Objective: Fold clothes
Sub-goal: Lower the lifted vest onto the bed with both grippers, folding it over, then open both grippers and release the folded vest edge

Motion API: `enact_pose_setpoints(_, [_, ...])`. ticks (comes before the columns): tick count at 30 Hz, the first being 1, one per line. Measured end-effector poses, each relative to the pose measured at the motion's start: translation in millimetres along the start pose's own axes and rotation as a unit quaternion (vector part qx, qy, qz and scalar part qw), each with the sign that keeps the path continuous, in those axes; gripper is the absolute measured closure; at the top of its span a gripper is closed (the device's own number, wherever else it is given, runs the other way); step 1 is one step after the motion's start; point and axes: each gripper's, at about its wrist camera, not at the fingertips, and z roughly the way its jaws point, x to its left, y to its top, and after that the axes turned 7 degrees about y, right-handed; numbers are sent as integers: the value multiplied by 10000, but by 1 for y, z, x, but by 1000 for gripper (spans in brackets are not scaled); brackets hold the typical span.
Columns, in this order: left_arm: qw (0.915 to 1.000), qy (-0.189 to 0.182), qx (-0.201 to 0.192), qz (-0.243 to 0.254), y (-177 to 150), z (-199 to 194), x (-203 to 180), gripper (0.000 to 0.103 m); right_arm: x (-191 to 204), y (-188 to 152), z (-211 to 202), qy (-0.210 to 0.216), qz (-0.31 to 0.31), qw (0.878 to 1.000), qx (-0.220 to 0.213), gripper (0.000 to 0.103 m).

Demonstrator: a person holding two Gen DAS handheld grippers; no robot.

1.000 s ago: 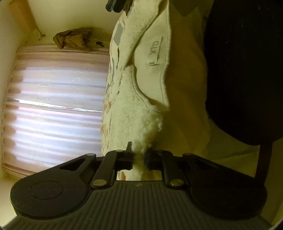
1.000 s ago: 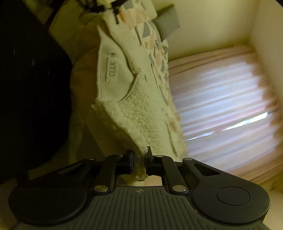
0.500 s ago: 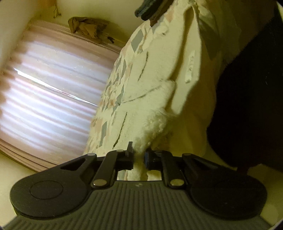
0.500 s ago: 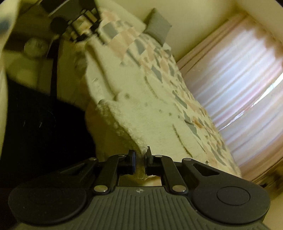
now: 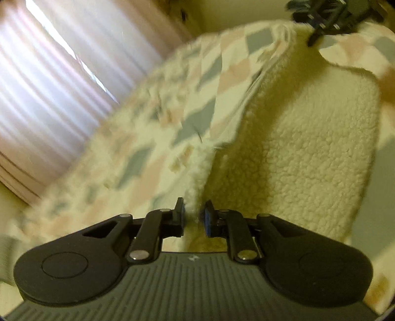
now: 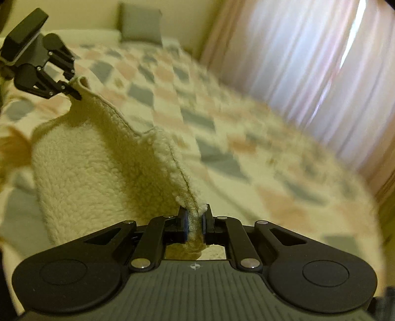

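A cream fleece garment (image 5: 308,153) (image 6: 81,172) is stretched between both grippers above the bed. My left gripper (image 5: 195,217) is shut on one edge of the fleece, which runs up between its blue pads. My right gripper (image 6: 195,219) is shut on the opposite edge, with fleece bunched between its pads. In the right wrist view the left gripper (image 6: 71,91) shows at the upper left, pinching the garment's far corner. In the left wrist view the right gripper (image 5: 313,40) appears at the top right, blurred, on the other corner.
A quilt with grey and pink checks (image 6: 197,118) (image 5: 153,138) covers the bed beneath the garment. A grey pillow (image 6: 140,22) lies at the head of the bed. Pale pink curtains (image 6: 321,61) (image 5: 44,81) hang along one side.
Both grippers have swung downward toward the bed, carrying the garment from hanging upright to spread out low over the quilt. The dark shape seen earlier has left both views.
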Motion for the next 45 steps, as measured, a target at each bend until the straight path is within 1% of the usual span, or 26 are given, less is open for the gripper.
enact_pose_setpoints(2, [9979, -316, 320, -459, 2, 46, 14, 85, -32, -5, 49, 280, 590, 9974, 315, 89])
enact_pose_setpoints(3, [9948, -482, 498, -751, 0, 68, 21, 79, -45, -12, 66, 432, 979, 9935, 380, 88])
enact_pose_setpoints(4, [9901, -649, 676, -1043, -2, 90, 27, 67, -55, -20, 76, 556, 1359, 9884, 381, 78])
enact_pose_setpoints(5, [9846, -698, 755, -1412, -17, 98, 32, 62, -65, -28, 87, 680, 1736, 9817, 382, 64])
enact_pose_setpoints(6, [9764, -806, 804, -1838, -25, 105, 40, 53, -75, -36, 98, 803, 2111, 9734, 381, 58])
enact_pose_setpoints(7, [9649, -965, 803, -2305, -37, 106, 50, 49, -80, -41, 101, 870, 2309, 9685, 338, 56])
enact_pose_setpoints(9, [9382, -1337, 716, -3111, -55, 108, 66, 47, -85, -46, 100, 942, 2512, 9631, 203, 53])
enact_pose_setpoints(12, [9032, -1707, 615, -3891, -77, 103, 80, 44, -93, -54, 97, 1048, 2813, 9539, 1, 52])
enact_pose_setpoints(13, [8980, -1755, 667, -3979, -77, 109, 79, 46, -96, -56, 97, 1084, 2913, 9505, -66, 52])
enact_pose_setpoints(14, [8930, -1801, 720, -4061, -77, 115, 78, 48, -99, -59, 96, 1119, 3011, 9469, -134, 63])
enact_pose_setpoints(15, [8926, -1789, 714, -4076, -77, 117, 76, 59, -101, -61, 95, 1153, 3110, 9432, -201, 77])
enact_pose_setpoints(16, [8932, -1761, 635, -4088, -73, 118, 77, 77, -104, -64, 94, 1188, 3208, 9393, -269, 93])
enact_pose_setpoints(18, [8979, -1645, 415, -4063, -64, 116, 81, 93, -109, -66, 95, 1211, 3343, 9339, -363, 94])
enact_pose_setpoints(19, [9020, -1552, 274, -4020, -59, 113, 84, 93, -112, -64, 98, 1175, 3348, 9342, -367, 94])
enact_pose_setpoints(22, [9251, -1105, -32, -3633, -40, 108, 91, 92, -121, -58, 107, 1064, 3361, 9350, -380, 95])
enact_pose_setpoints(26, [9339, -818, -141, -3476, -21, 124, 99, 92, -133, -50, 120, 917, 3378, 9359, -398, 95])
enact_pose_setpoints(31, [9414, -732, 222, -3286, -17, 163, 94, 92, -147, -41, 135, 732, 3399, 9367, -419, 94])
enact_pose_setpoints(33, [9436, -697, 315, -3223, -21, 176, 88, 92, -152, -44, 146, 757, 3497, 9332, -345, 93])
enact_pose_setpoints(34, [9414, -699, 343, -3280, -23, 175, 89, 87, -155, -46, 150, 736, 3590, 9300, -274, 90])
enact_pose_setpoints(35, [9391, -703, 369, -3343, -26, 174, 90, 83, -157, -48, 154, 690, 3682, 9269, -206, 81])
enact_pose_setpoints(36, [9367, -707, 396, -3405, -28, 172, 91, 72, -158, -50, 155, 612, 3776, 9238, -156, 77])
enact_pose_setpoints(38, [9318, -715, 449, -3529, -32, 170, 92, 70, -158, -47, 150, 344, 3856, 9219, -152, 58])
enact_pose_setpoints(40, [9267, -723, 502, -3652, -37, 167, 94, 79, -149, -37, 139, -191, 3539, 9350, -128, 56])
enact_pose_setpoints(42, [9215, -730, 555, -3775, -41, 164, 96, 84, -132, -25, 126, -591, 2931, 9542, -127, 55])
enact_pose_setpoints(43, [9187, -734, 581, -3836, -43, 163, 97, 83, -123, -18, 120, -771, 2598, 9625, -129, 55])
enact_pose_setpoints(45, [9132, -741, 634, -3957, -48, 160, 98, 80, -109, -11, 112, -739, 2286, 9707, -65, 53])
